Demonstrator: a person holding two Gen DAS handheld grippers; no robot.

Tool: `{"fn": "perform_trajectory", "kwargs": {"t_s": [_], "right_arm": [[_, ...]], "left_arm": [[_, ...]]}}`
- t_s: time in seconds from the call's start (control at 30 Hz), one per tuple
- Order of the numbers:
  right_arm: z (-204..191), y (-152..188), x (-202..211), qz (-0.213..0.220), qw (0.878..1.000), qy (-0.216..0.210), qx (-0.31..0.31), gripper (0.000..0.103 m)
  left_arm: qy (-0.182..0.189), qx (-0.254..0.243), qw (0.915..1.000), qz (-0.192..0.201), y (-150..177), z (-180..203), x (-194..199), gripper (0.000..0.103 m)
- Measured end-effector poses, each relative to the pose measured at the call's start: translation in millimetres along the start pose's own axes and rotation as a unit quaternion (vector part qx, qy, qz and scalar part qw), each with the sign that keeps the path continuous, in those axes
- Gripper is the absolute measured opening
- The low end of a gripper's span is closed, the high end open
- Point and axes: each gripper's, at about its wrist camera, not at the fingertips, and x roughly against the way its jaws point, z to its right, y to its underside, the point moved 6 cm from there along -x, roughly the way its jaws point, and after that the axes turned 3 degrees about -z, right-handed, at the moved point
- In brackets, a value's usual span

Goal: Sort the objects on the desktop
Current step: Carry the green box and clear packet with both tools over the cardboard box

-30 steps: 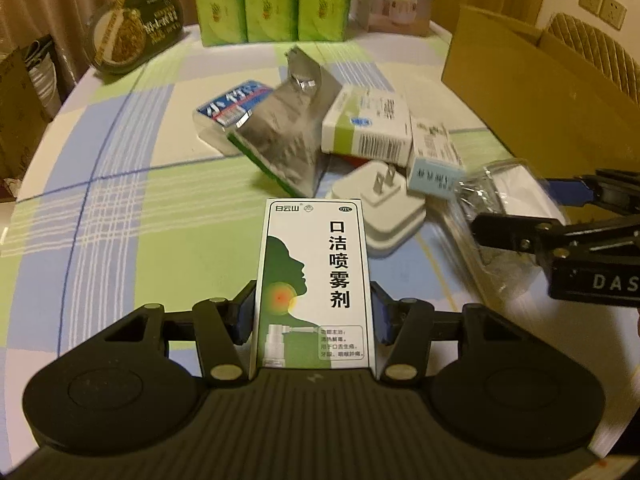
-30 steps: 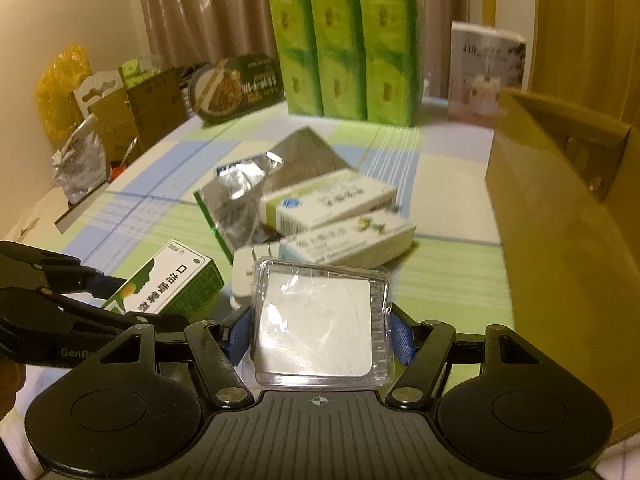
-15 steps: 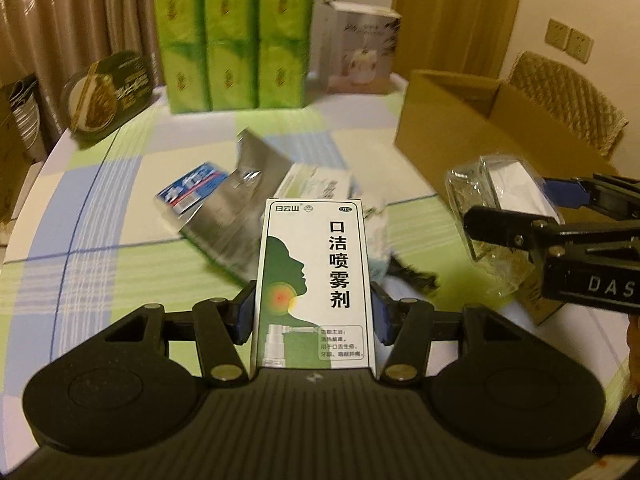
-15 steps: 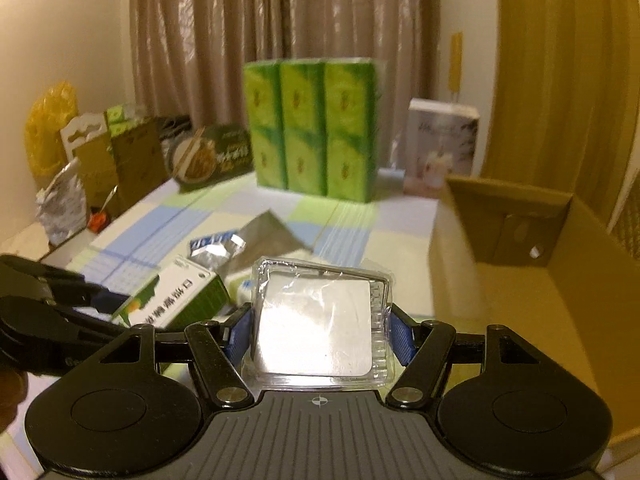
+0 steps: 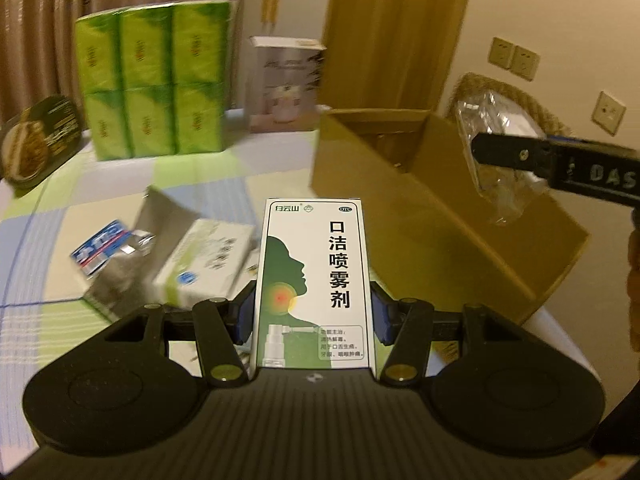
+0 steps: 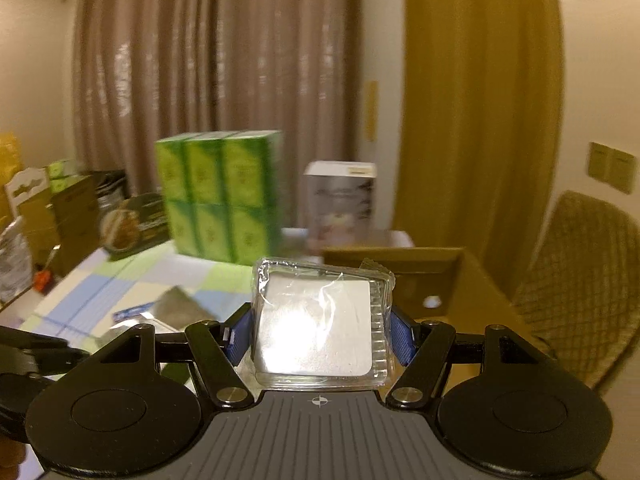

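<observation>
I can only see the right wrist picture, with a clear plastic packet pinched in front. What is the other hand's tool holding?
Observer: The left gripper is shut on a white-and-green spray box, held upright.
Visitor: Where is my packet heading?
Observer: From the left side, the clear packet hangs in the air by the cardboard box, near its open top.
Visitor: Anything left on the table?
Observer: A white-and-green carton lies against a silver foil pouch.
</observation>
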Motion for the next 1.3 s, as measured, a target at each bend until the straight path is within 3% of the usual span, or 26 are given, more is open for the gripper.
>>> {"fn": "perform_trajectory", "kwargs": {"t_s": [0.4, 0.63, 1.3], "right_arm": [[73, 4, 6, -0.012, 0.998, 0.051, -0.018, 0.065], [110, 15, 2, -0.031, 0.995, 0.068, -0.067, 0.065], [132, 26, -16, -0.062, 0.991, 0.059, -0.105, 0.065]], "left_arm": [[0.058, -0.047, 0.9967, 0.031, -47, 67, -8, 0.05], [0.095, -0.061, 0.9933, 0.027, -60, 98, -30, 0.05], [0.139, -0.059, 0.9884, 0.014, -63, 129, -77, 0.05]]}}
